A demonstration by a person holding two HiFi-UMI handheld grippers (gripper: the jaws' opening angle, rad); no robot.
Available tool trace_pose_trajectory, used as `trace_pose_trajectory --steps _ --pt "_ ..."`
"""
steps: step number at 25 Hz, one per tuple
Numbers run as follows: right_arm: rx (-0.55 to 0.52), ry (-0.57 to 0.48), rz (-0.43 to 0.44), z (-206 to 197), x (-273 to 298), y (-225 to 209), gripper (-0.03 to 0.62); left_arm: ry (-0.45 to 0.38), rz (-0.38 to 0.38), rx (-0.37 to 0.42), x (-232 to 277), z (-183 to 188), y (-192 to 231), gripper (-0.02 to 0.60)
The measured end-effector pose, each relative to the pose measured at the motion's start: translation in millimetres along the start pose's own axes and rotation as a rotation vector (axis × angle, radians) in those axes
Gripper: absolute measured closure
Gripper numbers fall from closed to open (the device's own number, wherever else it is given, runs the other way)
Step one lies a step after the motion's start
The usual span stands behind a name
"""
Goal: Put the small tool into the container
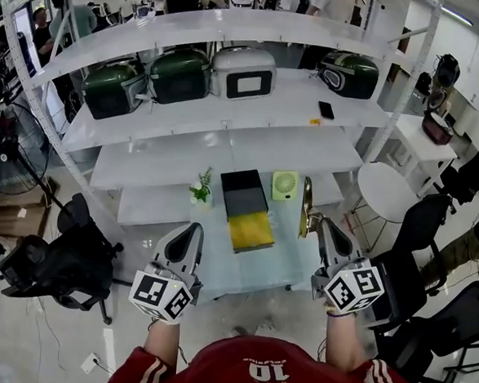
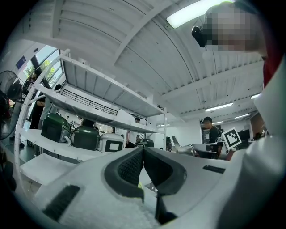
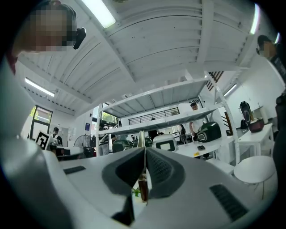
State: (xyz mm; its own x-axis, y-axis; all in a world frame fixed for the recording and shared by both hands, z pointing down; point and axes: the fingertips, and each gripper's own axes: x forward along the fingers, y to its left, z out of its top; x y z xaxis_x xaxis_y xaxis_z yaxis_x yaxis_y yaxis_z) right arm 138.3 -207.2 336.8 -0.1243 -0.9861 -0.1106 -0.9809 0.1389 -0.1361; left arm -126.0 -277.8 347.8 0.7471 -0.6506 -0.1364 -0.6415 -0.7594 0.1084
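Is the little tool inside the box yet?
Out. The tool is clamped between the jaws of the right gripper, to the right of the black box.

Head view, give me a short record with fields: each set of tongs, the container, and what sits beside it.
left tongs: shut, empty
right tongs: shut on the small tool, brass-coloured, sticking out past the tips
container: black with a yellow near end, on the table ahead of both tongs
beside it: potted plant left, green fan right
tool in container: not yet
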Motion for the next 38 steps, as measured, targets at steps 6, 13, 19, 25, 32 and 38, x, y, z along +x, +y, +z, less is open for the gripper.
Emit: trace_pose_trajectory --steps 6,13,19,25,32,38 --pt "0.002 0.010 0.036 -5 25 -11 0.579 0.007 0.001 0.008 21 -8 1 0.583" --pt "0.026 0.028 0.102 -14 68 -42 0.579 0.002 0.048 0.019 60 -11 10 0.583" --pt "0.050 0.081 0.113 -36 99 -80 0.579 0.032 0.057 0.024 105 -32 15 0.583" --pt "0.070 0.120 0.136 -54 118 -101 0.579 0.068 0.048 0.007 139 -56 13 0.583" --pt "0.076 0.170 0.185 -77 140 -107 0.579 0.090 0.058 0.003 162 -74 18 0.583" --pt "0.078 0.224 0.214 -100 151 -110 0.579 0.109 0.067 -0.002 170 -85 24 0.583"
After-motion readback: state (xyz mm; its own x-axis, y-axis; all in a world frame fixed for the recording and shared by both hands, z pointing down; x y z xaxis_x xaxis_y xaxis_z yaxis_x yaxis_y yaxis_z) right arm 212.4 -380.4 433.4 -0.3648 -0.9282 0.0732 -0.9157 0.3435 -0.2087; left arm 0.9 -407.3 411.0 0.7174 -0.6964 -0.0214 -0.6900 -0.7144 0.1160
